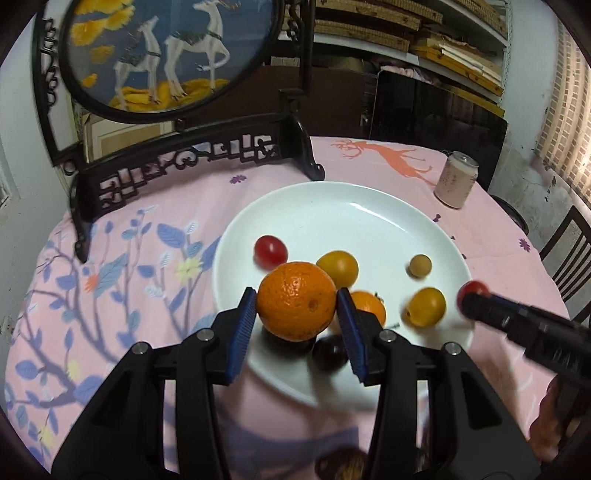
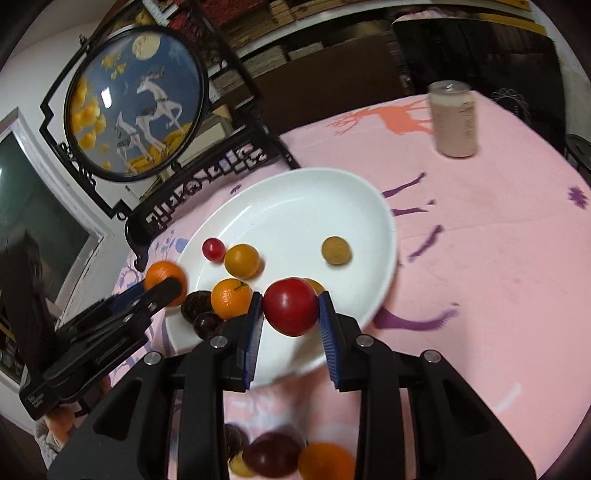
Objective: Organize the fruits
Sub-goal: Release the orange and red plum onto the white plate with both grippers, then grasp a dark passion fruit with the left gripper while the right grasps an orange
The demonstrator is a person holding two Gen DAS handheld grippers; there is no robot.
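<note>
Left gripper [image 1: 296,308] angles down at frame centre, clamping an orange [image 1: 295,300] above the plate [image 1: 332,206]; right gripper [image 2: 290,310] likewise grips a tomato [image 2: 290,305].

A lived-in home dining corner.
Behind the pink tablecloth [image 1: 147,229] stand a carved deer screen [image 1: 162,55], cluttered shelves [image 1: 424,33] and a chair [image 1: 569,243].

Two black grippers with blue pads

The left gripper [image 1: 296,308] and right gripper [image 2: 290,309] have thick black frames, round silver screws on top, and bumpy blue finger pads [image 1: 243,334].
</note>
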